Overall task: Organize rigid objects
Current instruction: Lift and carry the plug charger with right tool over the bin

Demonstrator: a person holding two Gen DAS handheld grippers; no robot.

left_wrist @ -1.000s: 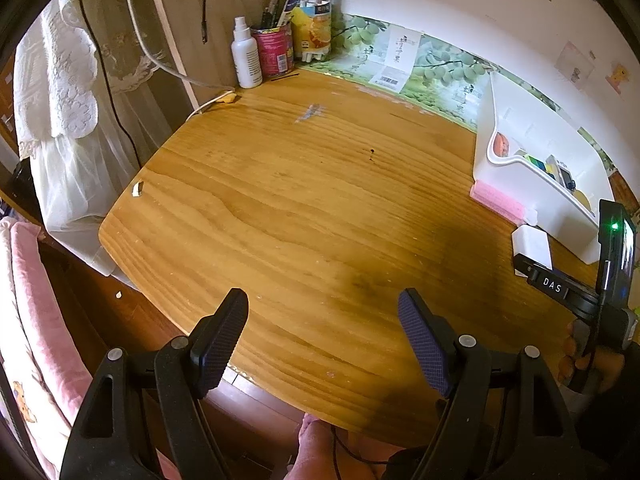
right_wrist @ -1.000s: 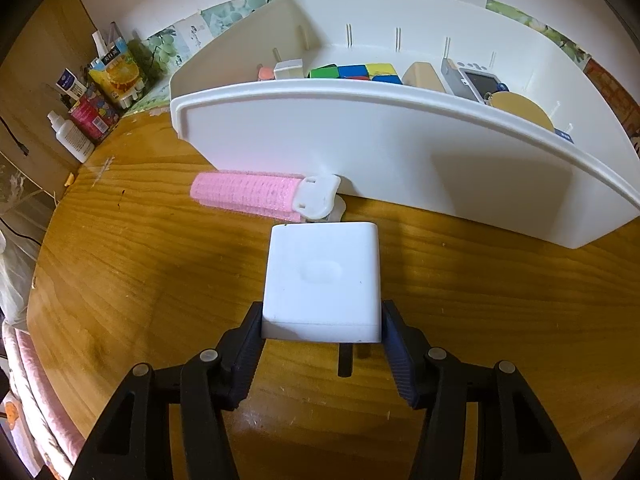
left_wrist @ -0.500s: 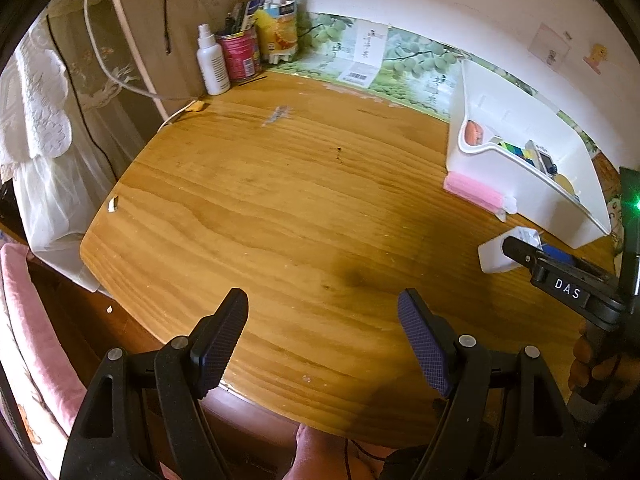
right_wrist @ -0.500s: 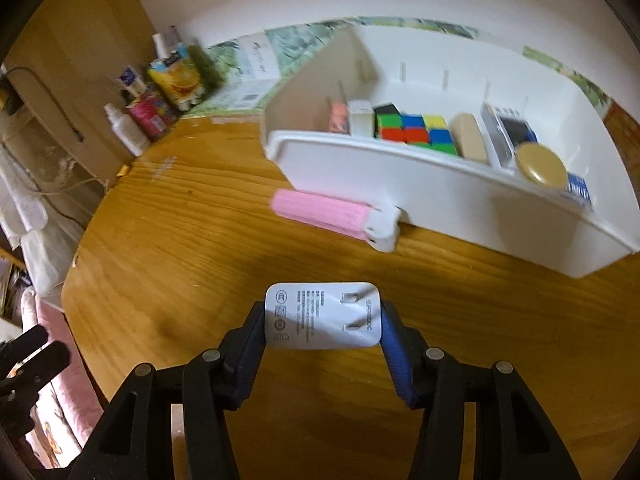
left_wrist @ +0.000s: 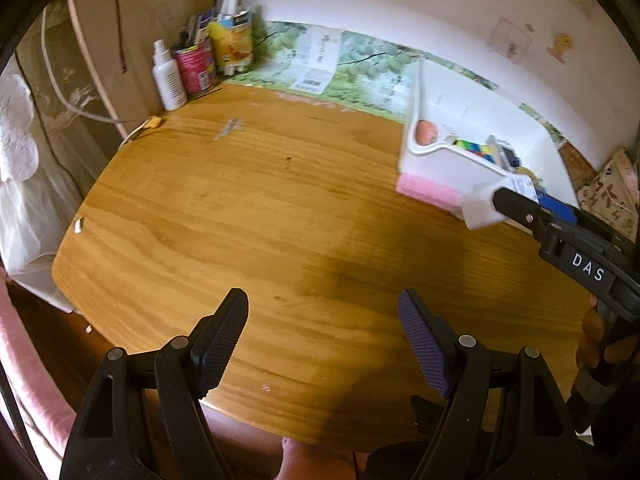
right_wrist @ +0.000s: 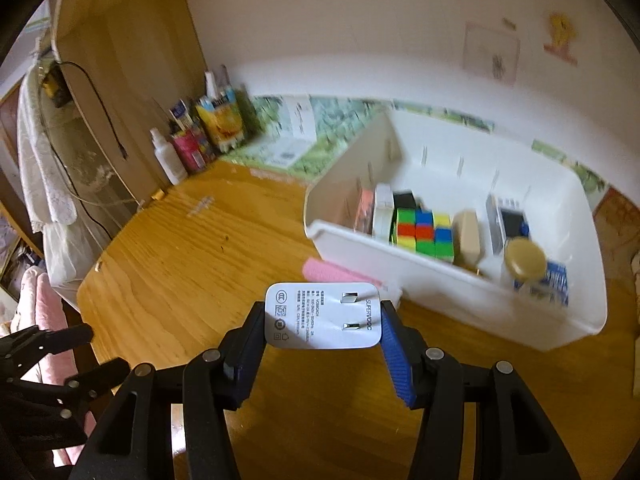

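My left gripper [left_wrist: 322, 344] hangs over the near edge of the round wooden table [left_wrist: 256, 216]. Its jaws stand wide apart, with nothing between the dark ribbed pads [left_wrist: 224, 340]; only bare tabletop shows in the gap. At the far left corner of the table stand a white plastic spray bottle [left_wrist: 168, 78], a red tin can [left_wrist: 195, 65] and a yellow printed carton [left_wrist: 235, 42], close together against the wall.

My right gripper [right_wrist: 322, 340] is clamped on a white rectangular plug-in charger [right_wrist: 322, 316]. The blue ribbed pads [right_wrist: 394, 354] press on its two side faces, one from the left and one from the right. The charger's printed face, with two flat metal prongs, points toward the camera. The charger is clear of the tabletop, in front of the bin's near wall and not inside it.

Beyond the charger lies a pink ribbed roller with a white end cap [right_wrist: 340, 271], on the table just beside the near wall of a long white plastic organiser bin [right_wrist: 460, 300]. From left to right, the bin holds a pink flat item, a white block, a multicoloured puzzle cube [right_wrist: 424, 234], a beige block [right_wrist: 468, 236], a small grey device with a dark screen [right_wrist: 510, 222] and a round gold lid [right_wrist: 524, 262]. At the far right end of the bin sits a blue printed packet [right_wrist: 556, 280].

In the left wrist view, the right gripper enters from the right edge, with the charger in front of the bin's near wall.
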